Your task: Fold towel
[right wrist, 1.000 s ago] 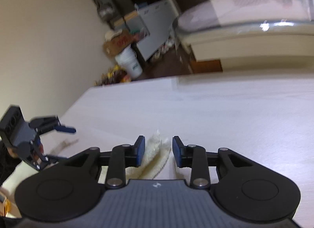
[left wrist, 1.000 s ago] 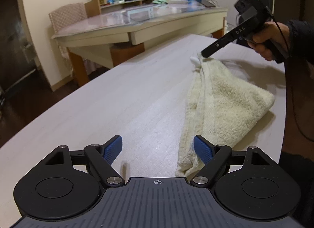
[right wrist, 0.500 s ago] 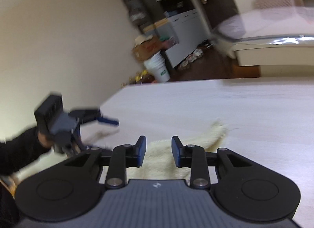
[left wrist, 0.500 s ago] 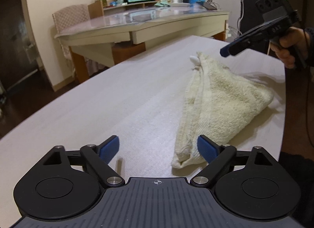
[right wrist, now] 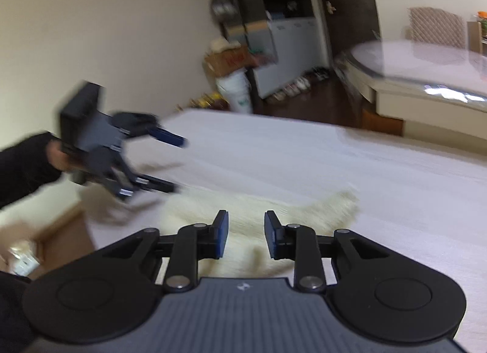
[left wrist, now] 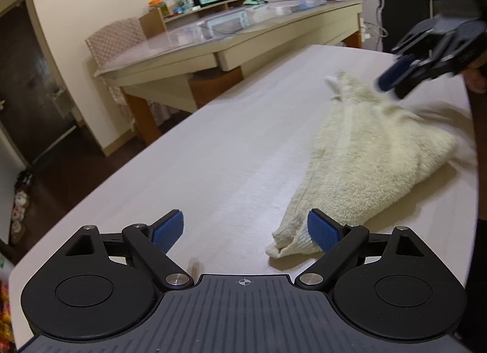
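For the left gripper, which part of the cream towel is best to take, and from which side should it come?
Probably the near pointed corner of the towel. It lies flat on the table just ahead of the open left gripper, beside its right pad. Come down from above and the near side, shifted slightly right, so one finger slides under the layered tip.

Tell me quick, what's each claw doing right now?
Left claw: open wide, empty, by the towel corner.
Right claw: closing, empty, above the towel.

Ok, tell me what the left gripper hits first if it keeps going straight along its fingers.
Probably the bare table. The left gripper, jaws wide open and empty, points down at the tabletop just left of the towel; the towel's near corner lies by its right-hand finger, so a brush there is possible.
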`<control>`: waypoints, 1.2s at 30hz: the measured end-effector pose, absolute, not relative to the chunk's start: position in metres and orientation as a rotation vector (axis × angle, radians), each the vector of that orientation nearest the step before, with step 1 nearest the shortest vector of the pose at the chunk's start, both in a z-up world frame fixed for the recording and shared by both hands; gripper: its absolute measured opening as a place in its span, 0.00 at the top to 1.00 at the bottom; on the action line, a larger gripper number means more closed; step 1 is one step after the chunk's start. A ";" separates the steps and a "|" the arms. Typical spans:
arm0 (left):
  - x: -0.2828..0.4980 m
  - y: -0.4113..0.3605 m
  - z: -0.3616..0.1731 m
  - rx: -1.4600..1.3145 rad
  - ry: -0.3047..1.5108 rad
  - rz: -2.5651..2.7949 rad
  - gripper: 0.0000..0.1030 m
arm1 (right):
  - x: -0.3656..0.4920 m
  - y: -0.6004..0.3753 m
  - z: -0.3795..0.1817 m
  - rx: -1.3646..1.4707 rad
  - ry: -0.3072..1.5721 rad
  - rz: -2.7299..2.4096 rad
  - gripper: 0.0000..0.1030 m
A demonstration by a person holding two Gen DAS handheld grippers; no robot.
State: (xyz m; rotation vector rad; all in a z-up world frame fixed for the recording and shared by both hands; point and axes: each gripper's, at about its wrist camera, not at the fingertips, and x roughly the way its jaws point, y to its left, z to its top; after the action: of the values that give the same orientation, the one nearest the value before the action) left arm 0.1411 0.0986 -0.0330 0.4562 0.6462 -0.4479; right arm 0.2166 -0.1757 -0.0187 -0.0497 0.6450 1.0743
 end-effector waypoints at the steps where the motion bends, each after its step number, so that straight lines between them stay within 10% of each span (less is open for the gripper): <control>1: 0.144 0.100 -0.033 0.459 0.645 -0.442 0.10 | 0.209 -0.170 -0.017 -0.057 0.642 1.099 0.71; 20: 0.140 0.098 -0.031 0.364 0.631 -0.486 0.15 | 0.080 -0.095 -0.038 -0.723 0.402 0.987 0.72; 24: 0.147 0.102 -0.035 0.355 0.642 -0.487 0.15 | 0.068 -0.087 -0.049 -0.855 0.336 0.961 0.90; 36: 0.161 0.111 -0.039 0.344 0.662 -0.520 0.09 | 0.043 -0.101 -0.045 -0.928 0.352 0.996 0.93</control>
State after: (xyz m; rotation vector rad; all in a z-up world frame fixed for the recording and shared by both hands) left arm 0.1614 0.1115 -0.0394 0.3443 0.6622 -0.5201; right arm 0.0431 -0.1010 -0.0450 -0.9281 0.3524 0.9958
